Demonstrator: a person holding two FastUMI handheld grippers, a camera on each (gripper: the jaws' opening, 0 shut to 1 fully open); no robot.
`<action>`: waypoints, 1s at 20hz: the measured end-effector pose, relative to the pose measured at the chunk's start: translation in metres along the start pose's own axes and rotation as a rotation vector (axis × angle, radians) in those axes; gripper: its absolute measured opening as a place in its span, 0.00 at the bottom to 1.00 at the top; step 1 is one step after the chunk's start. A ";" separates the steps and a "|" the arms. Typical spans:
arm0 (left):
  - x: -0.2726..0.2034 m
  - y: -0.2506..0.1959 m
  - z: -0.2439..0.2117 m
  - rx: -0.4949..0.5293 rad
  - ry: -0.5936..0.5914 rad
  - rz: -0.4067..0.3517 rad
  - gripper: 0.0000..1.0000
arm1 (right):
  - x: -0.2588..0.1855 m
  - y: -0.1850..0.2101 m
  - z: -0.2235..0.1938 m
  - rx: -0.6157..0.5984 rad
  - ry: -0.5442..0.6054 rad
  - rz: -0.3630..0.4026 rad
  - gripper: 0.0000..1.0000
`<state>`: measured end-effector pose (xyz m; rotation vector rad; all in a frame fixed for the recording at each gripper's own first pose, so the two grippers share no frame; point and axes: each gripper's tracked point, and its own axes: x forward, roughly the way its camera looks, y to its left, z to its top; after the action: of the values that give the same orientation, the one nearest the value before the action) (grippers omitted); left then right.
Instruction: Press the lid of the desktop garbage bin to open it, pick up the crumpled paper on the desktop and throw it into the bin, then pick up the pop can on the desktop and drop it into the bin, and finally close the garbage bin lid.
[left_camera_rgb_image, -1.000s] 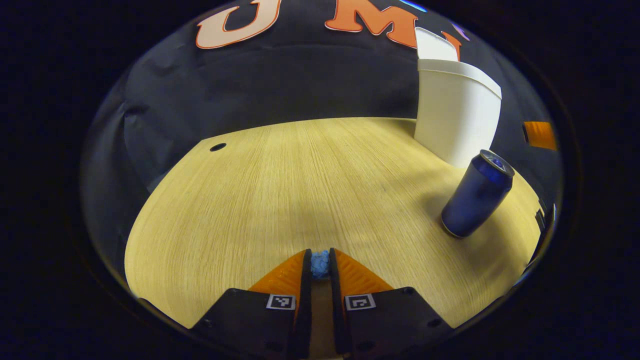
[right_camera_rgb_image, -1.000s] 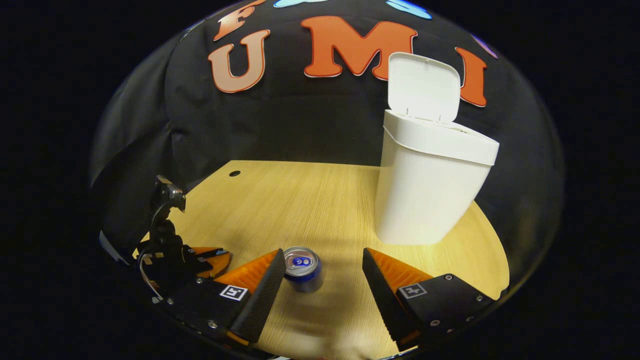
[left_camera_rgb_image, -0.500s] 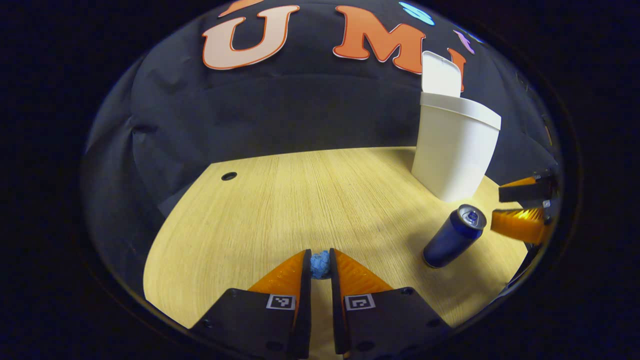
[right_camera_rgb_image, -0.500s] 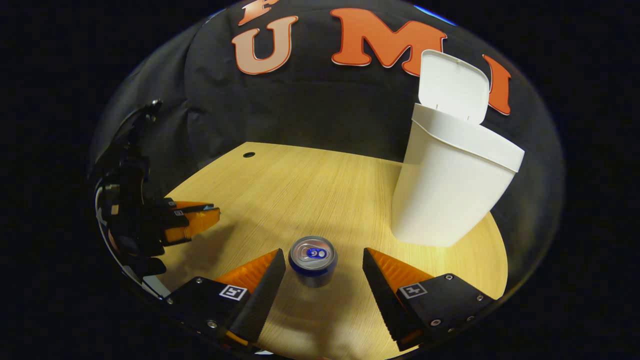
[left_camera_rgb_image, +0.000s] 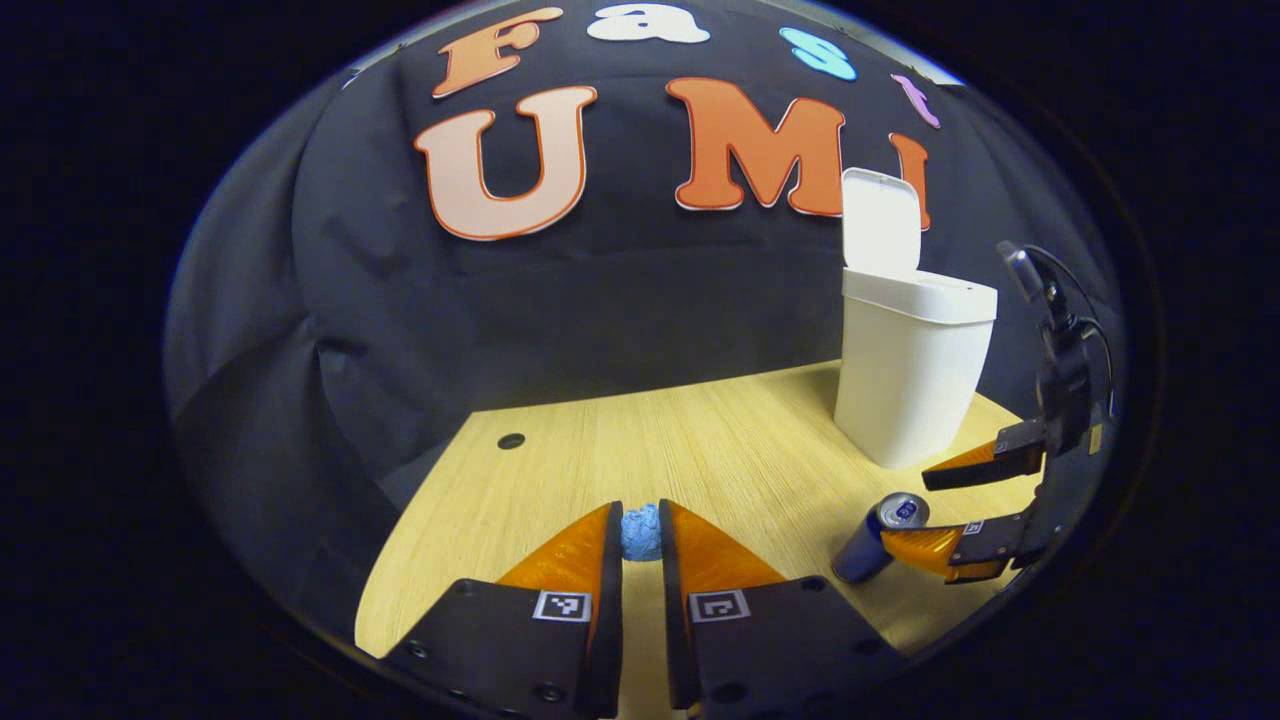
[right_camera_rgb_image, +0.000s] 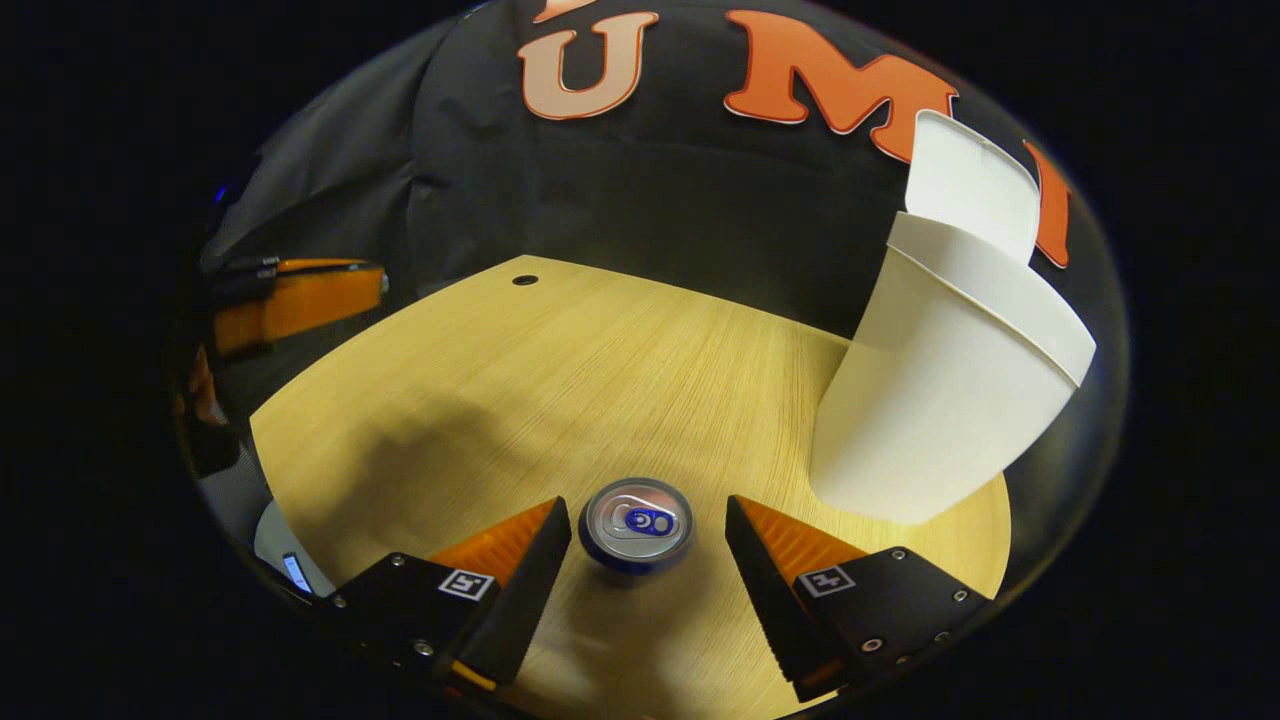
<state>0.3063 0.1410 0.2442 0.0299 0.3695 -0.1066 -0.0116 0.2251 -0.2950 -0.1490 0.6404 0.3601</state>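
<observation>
Left tongs (left_camera_rgb_image: 640, 535) sat above the near edge of the surface (left_camera_rgb_image: 700, 440), crumpled paper (left_camera_rgb_image: 640, 532) wedged between the tips. Bin (left_camera_rgb_image: 912, 375) stood far ahead and to their right, lid (left_camera_rgb_image: 880, 220) upright at its back. Pop can (right_camera_rgb_image: 636, 522) stood upright on the surface between the spread fingers of the right tongs (right_camera_rgb_image: 640, 530), touching neither; bin ahead-right of them, left tongs far off to their left.

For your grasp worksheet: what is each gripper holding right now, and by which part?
The left gripper pinches the crumpled paper at its fingertips. The right gripper holds nothing; its open fingers straddle the pop can.
</observation>
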 end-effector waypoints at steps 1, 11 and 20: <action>-0.006 0.005 0.007 0.002 -0.014 0.016 0.22 | 0.004 0.000 -0.003 0.000 0.006 0.009 0.95; -0.045 0.013 0.060 -0.017 -0.106 0.112 0.22 | 0.031 0.007 -0.029 -0.015 0.060 0.078 0.90; -0.040 -0.013 0.086 -0.024 -0.136 0.069 0.22 | 0.026 -0.001 -0.022 0.041 0.036 0.077 0.80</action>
<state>0.2988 0.1281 0.3386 0.0114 0.2335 -0.0358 -0.0040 0.2261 -0.3287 -0.0926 0.6901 0.4187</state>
